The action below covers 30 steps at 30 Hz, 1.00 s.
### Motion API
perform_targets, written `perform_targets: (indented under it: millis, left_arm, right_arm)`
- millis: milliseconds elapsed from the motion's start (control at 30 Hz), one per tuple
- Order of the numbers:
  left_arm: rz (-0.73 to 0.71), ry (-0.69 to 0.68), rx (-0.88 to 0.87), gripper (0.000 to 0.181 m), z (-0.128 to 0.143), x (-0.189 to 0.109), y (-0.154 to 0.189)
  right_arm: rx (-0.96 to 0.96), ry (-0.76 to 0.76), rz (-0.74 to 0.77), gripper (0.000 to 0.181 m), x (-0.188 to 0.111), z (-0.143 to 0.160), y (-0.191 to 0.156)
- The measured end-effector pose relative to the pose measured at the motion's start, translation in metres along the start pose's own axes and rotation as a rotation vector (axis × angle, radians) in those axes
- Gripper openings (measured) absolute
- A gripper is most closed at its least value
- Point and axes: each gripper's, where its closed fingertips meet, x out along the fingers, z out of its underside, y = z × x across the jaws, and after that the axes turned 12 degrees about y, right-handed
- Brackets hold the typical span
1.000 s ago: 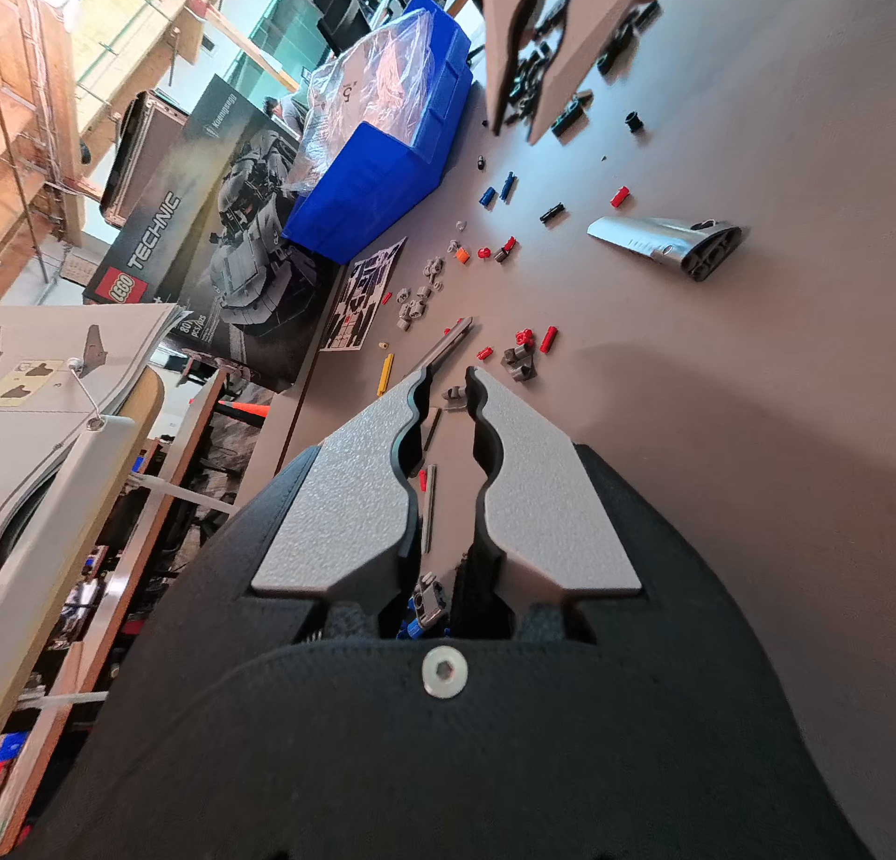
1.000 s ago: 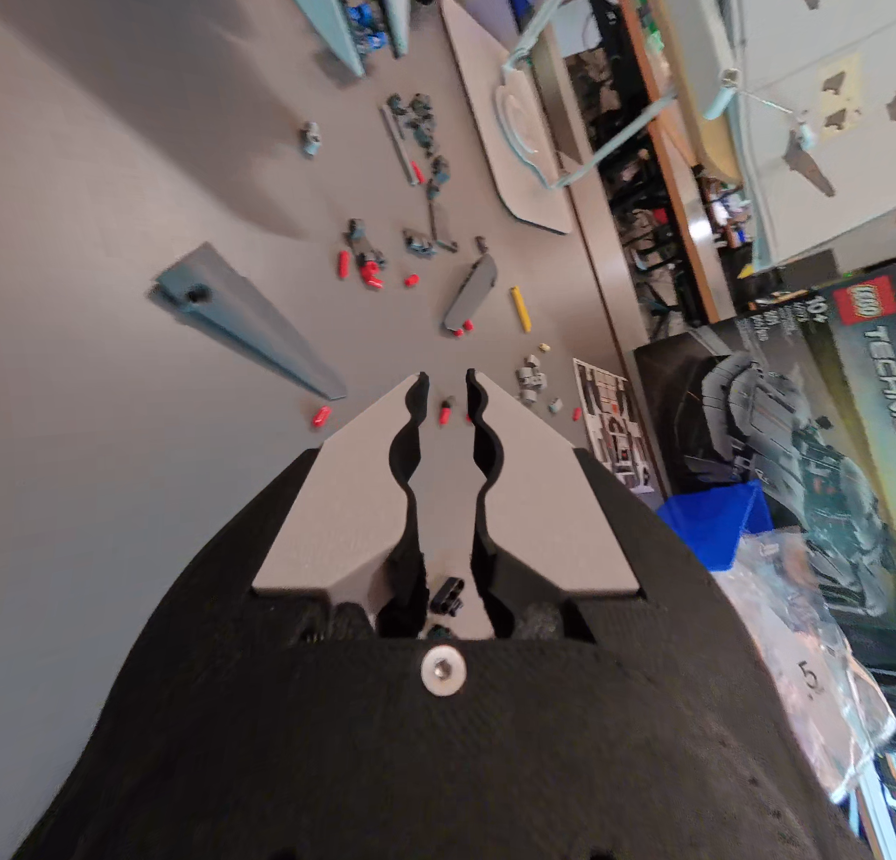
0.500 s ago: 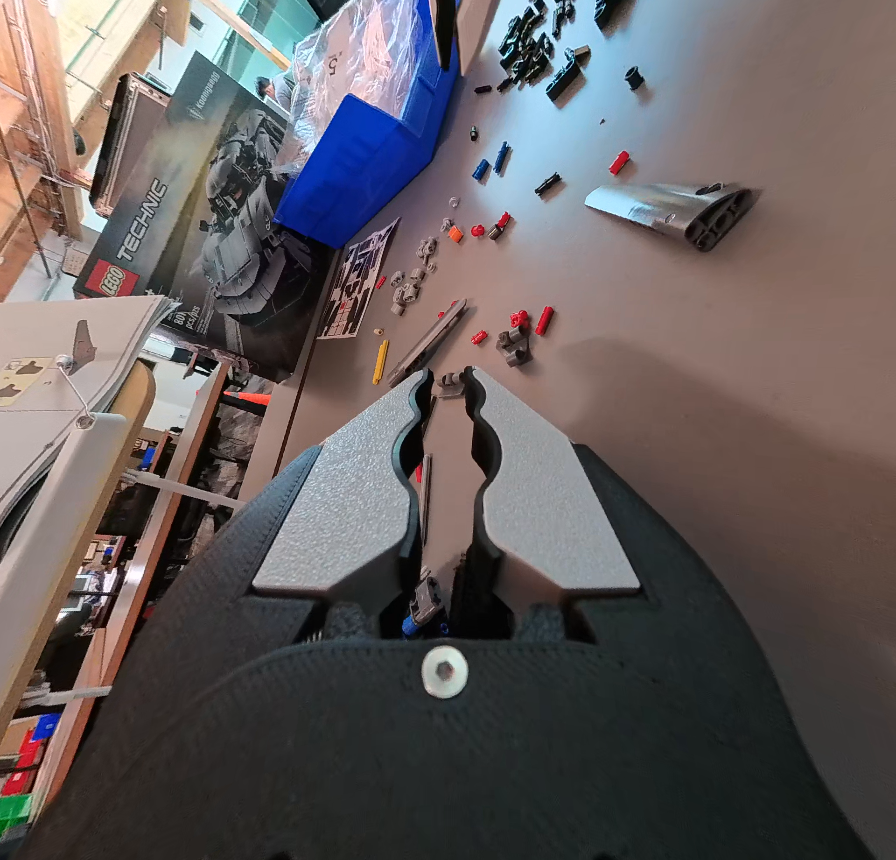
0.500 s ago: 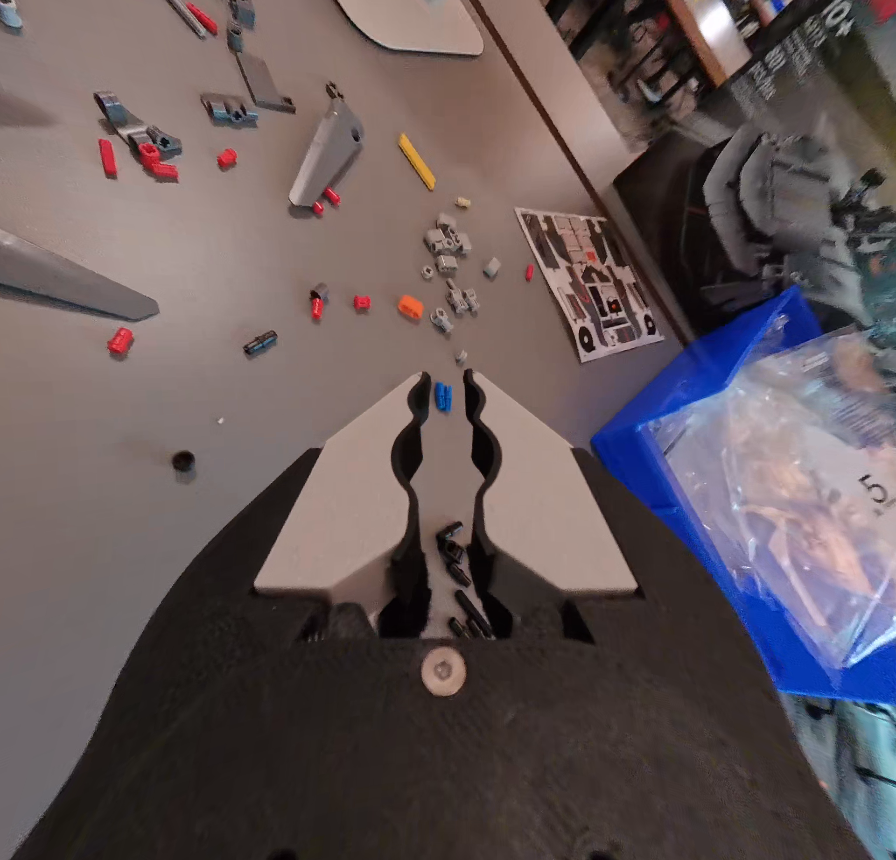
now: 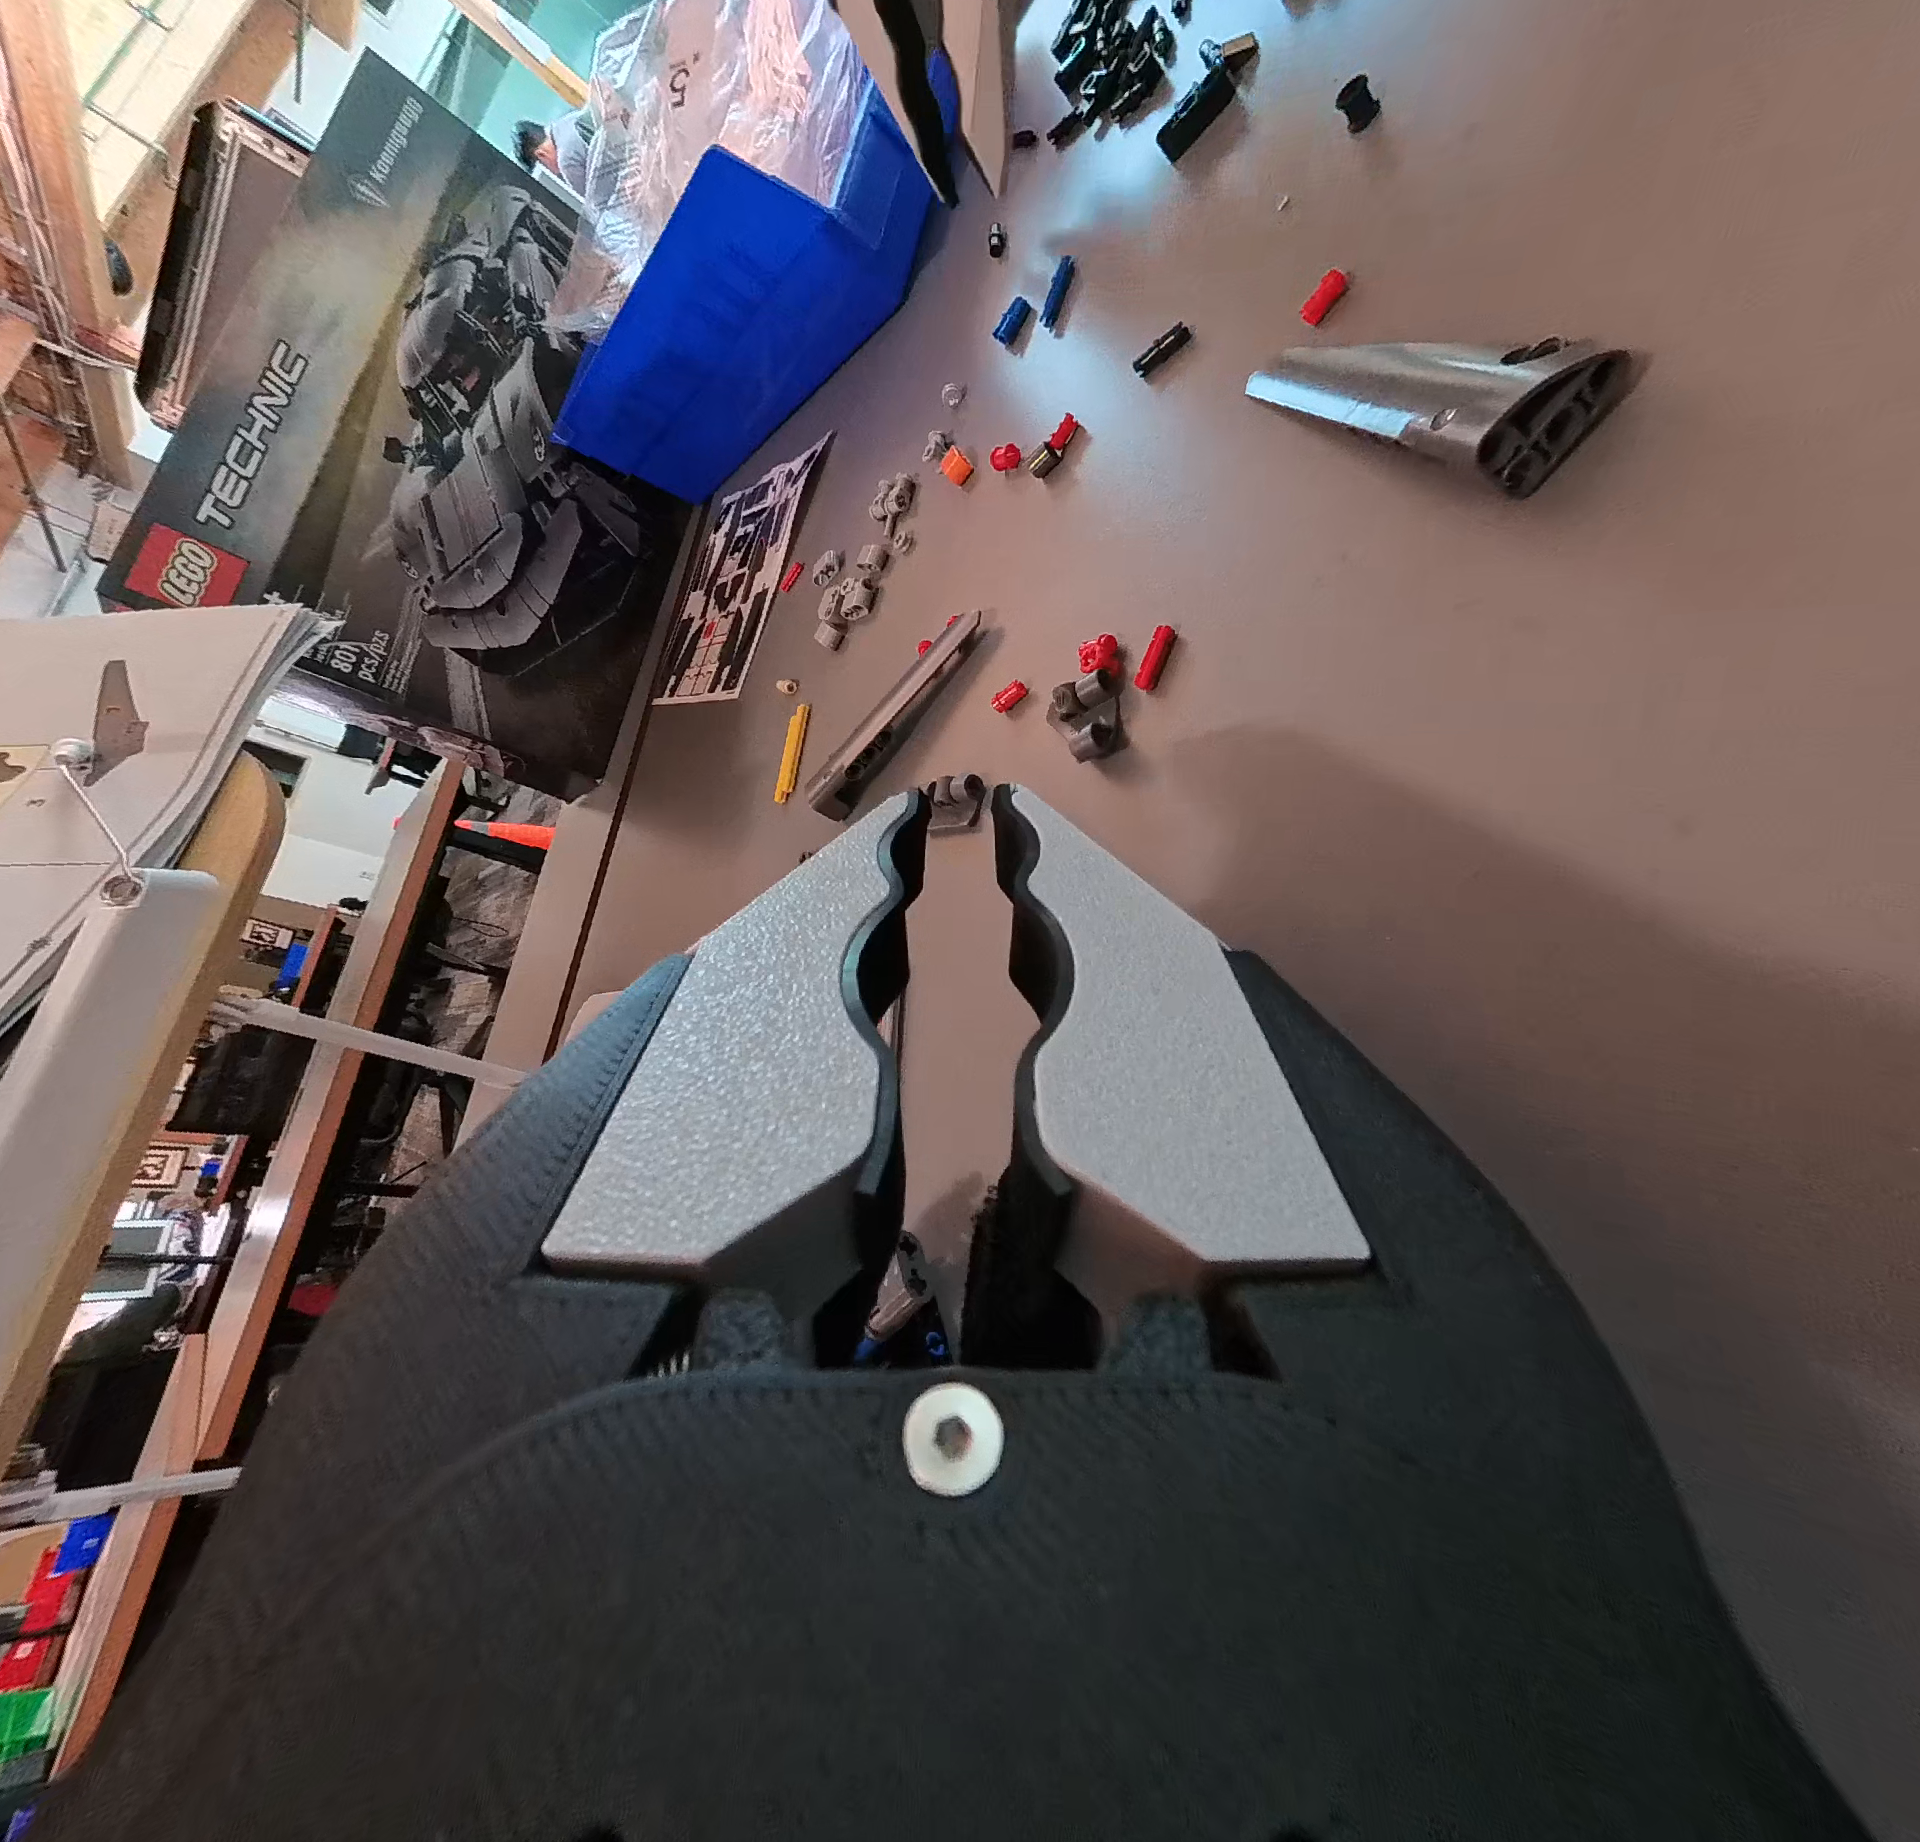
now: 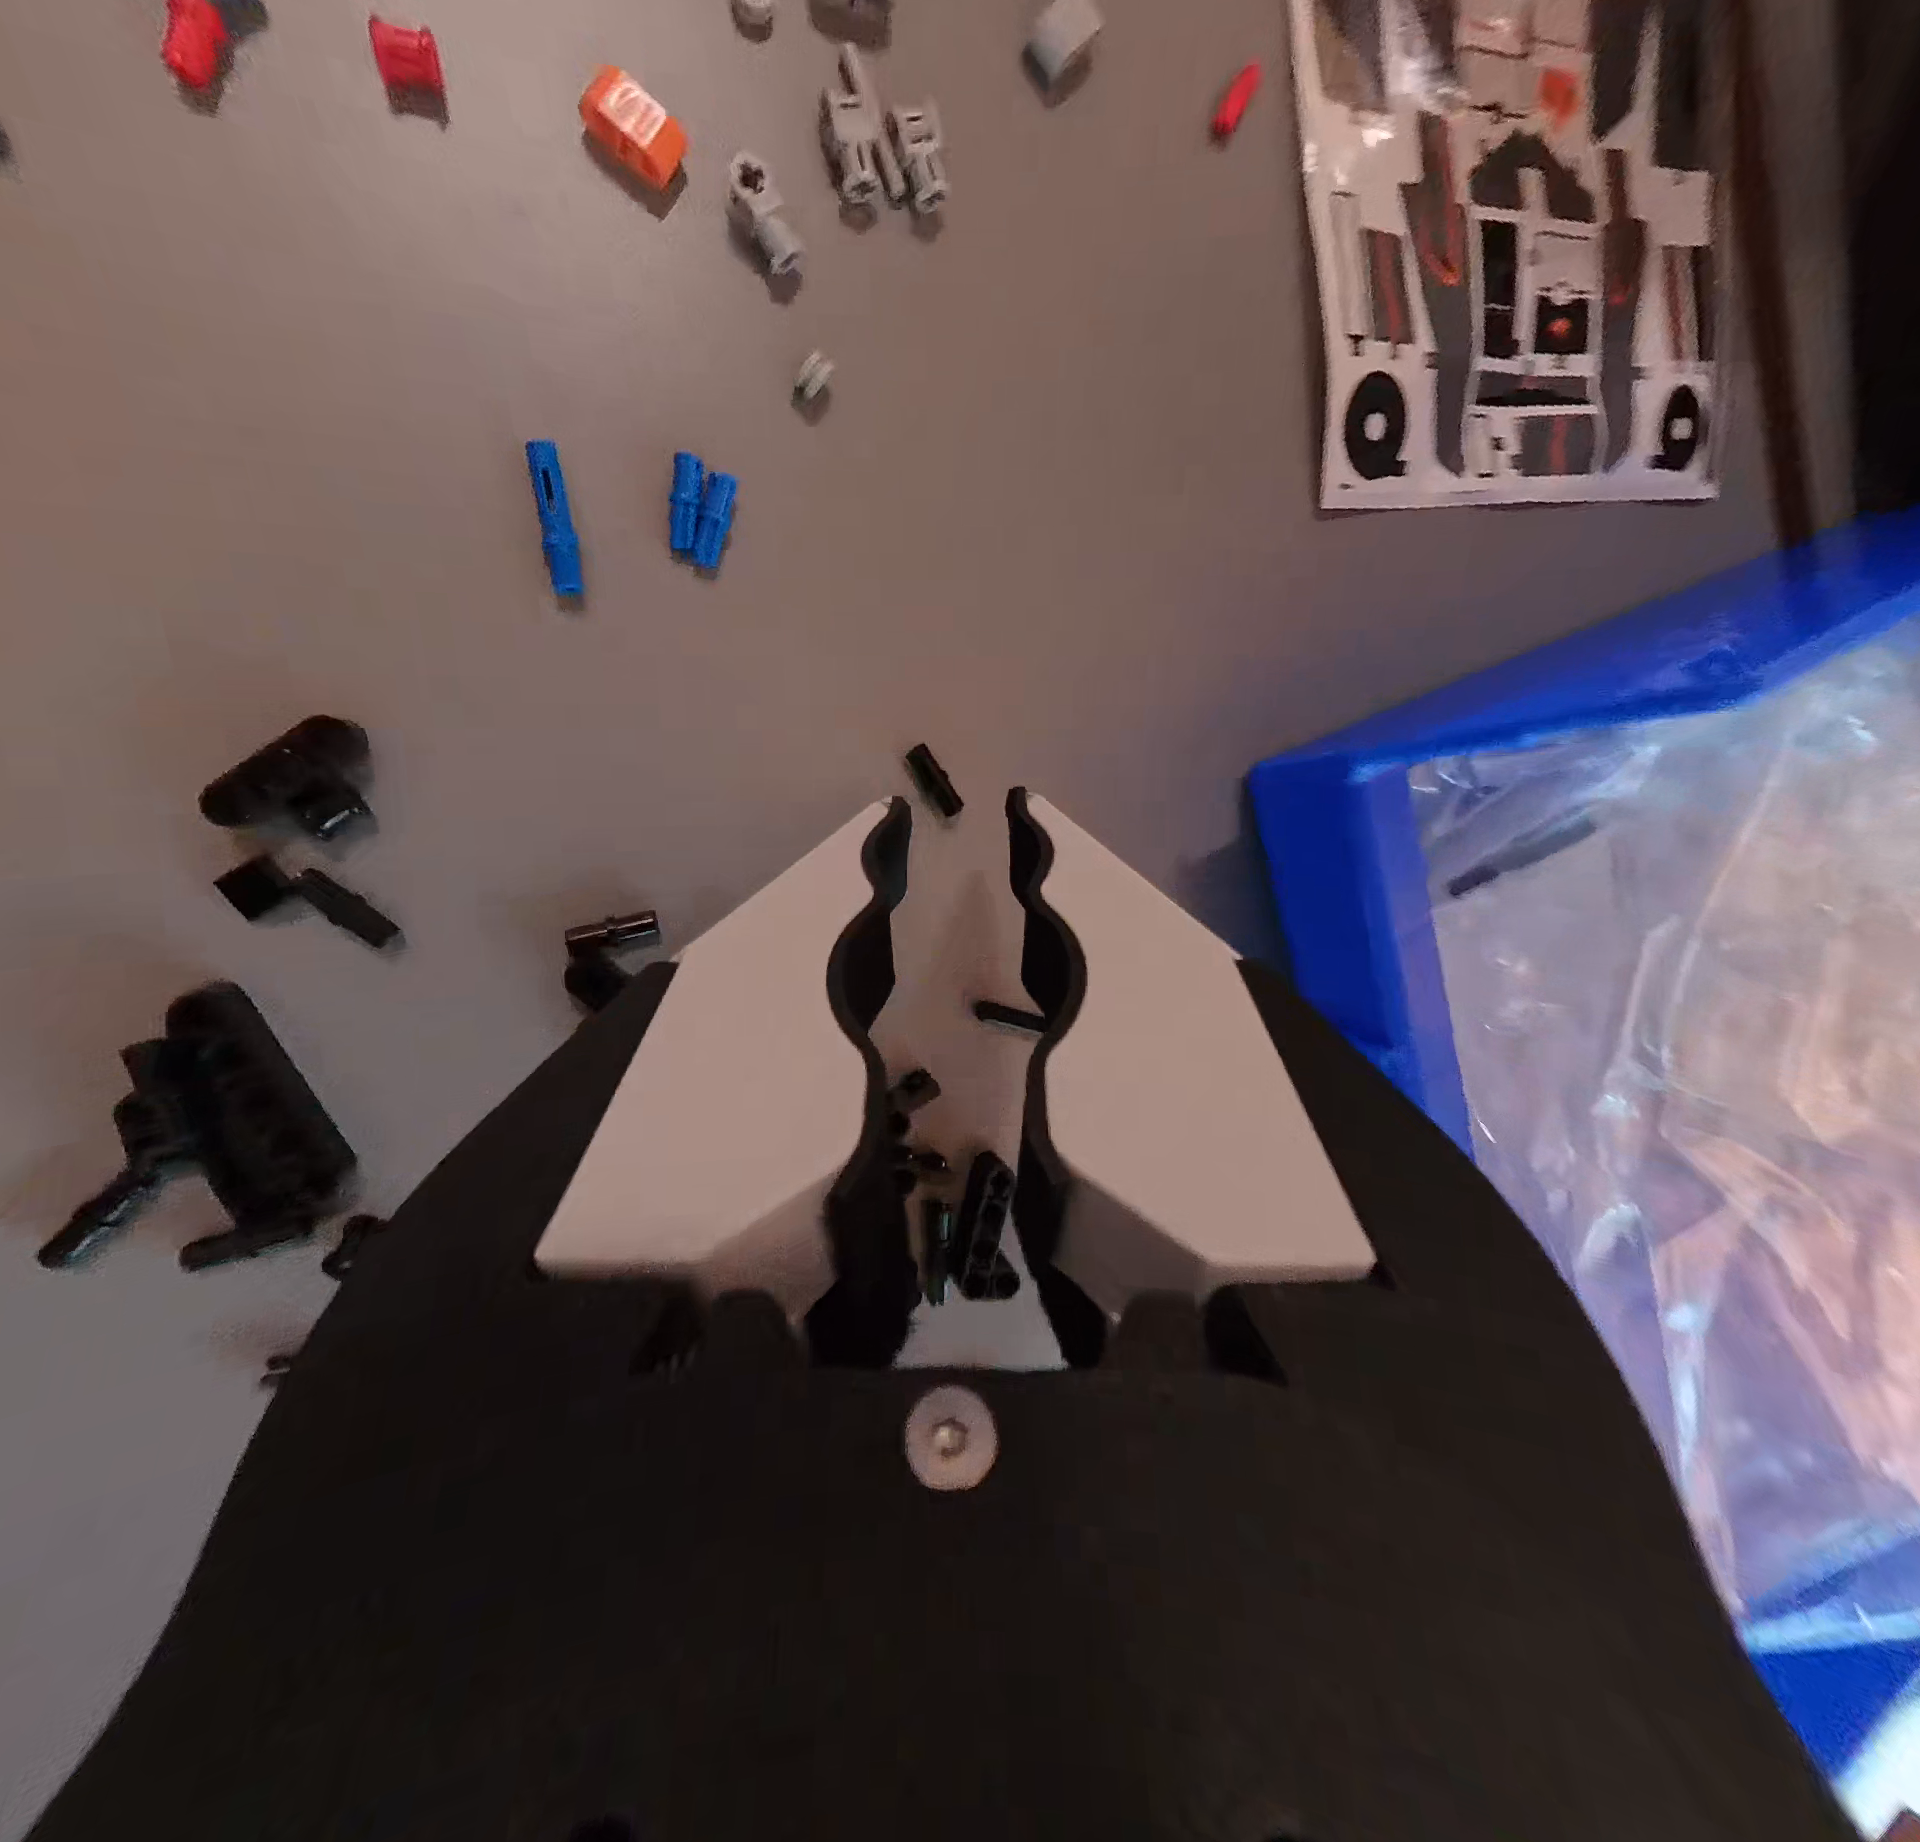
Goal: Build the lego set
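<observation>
Surface: matte grey-brown table, smooth, under both my grippers.
Room: wooden shelving left of my left jaws; glossy dark set box standing at the table's edge.
Left gripper: jaws parted, holding nothing; a small grey connector lies just at my fingertips.
Right gripper: jaws parted, empty; a short black pin just ahead of the tips.
Lego pieces: loose plastic, scattered ahead of both jaws; blue pins, an orange block, a curved silver panel.
Bin: blue bin right of my right jaws, with a crinkled clear bag in it.
Paper: flat sticker sheet ahead-right.
</observation>
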Motion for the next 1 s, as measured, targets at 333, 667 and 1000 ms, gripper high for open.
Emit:
perform_targets:
  millis: [333,667,1000]
  left_arm:
    - [0.017,-0.006,-0.005,0.01,0.003,0.003,0.004]
    - [0.0,0.011,0.019,0.011,-0.002,0.002,0.003]
    - [-0.131,0.043,0.1,0.018,-0.015,0.008,-0.012]
  right_arm:
    - [0.052,0.042,-0.072,0.003,0.014,0.006,-0.003]
    - [0.066,0.081,-0.078,0.001,0.015,0.003,-0.007]
    - [0.031,0.209,-0.083,0.001,0.005,-0.03,-0.022]
